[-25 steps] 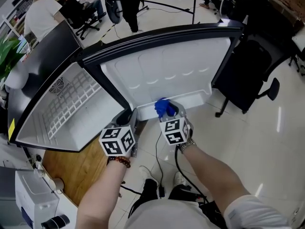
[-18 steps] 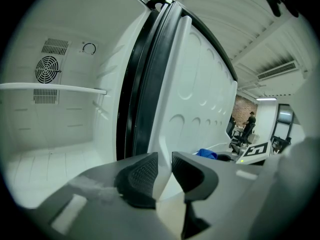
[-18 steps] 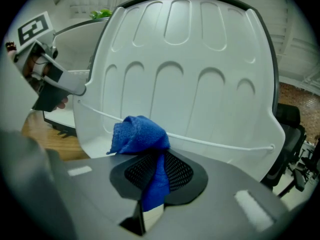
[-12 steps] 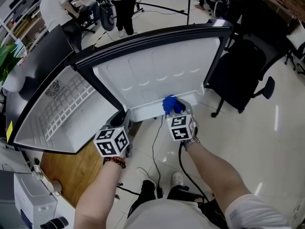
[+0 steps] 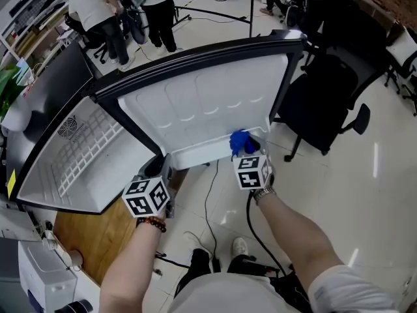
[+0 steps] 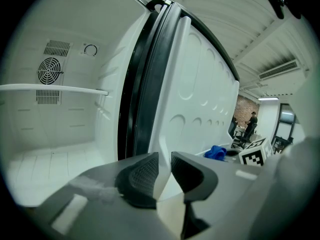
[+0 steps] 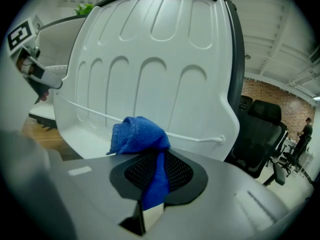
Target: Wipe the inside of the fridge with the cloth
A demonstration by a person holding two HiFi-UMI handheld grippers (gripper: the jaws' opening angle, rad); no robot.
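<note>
Fridge point(image 5: 85, 155) stands open, its door point(image 5: 208, 103) swung wide with the white inner liner facing the person. Inside the cabinet a shelf point(image 6: 50, 89) runs across the white back wall, with a round fan vent point(image 6: 49, 70) just above it.

Right hand-held gripper point(image 7: 156, 173): jaws closed on the blue cloth point(image 7: 136, 134). Most of the cloth is bunched in a wad above the pads, and a narrow strip hangs down between them. The wad sits at the lower part of the door liner, just in front of the thin white rail point(image 7: 195, 137) and over the right part of the door shelf point(image 5: 208, 152). Contact between cloth and liner cannot be judged. In the head view the cloth shows just beyond this gripper's marker cube point(image 5: 253, 171).

Left hand-held gripper point(image 6: 164, 171): jaws narrowly apart, with no object seen clamped between the pads. White door liner shows through the gap. The gripper points at the hinge side, where the black door seal point(image 6: 145, 94) meets the cabinet, near the left end of the door shelf. Its marker cube point(image 5: 146, 197) is low and left in the head view, well apart from the cloth.

A black office chair point(image 5: 326, 103) stands on the floor beyond the door's free edge. People point(image 5: 98, 12) stand in the background, well apart from the fridge.
</note>
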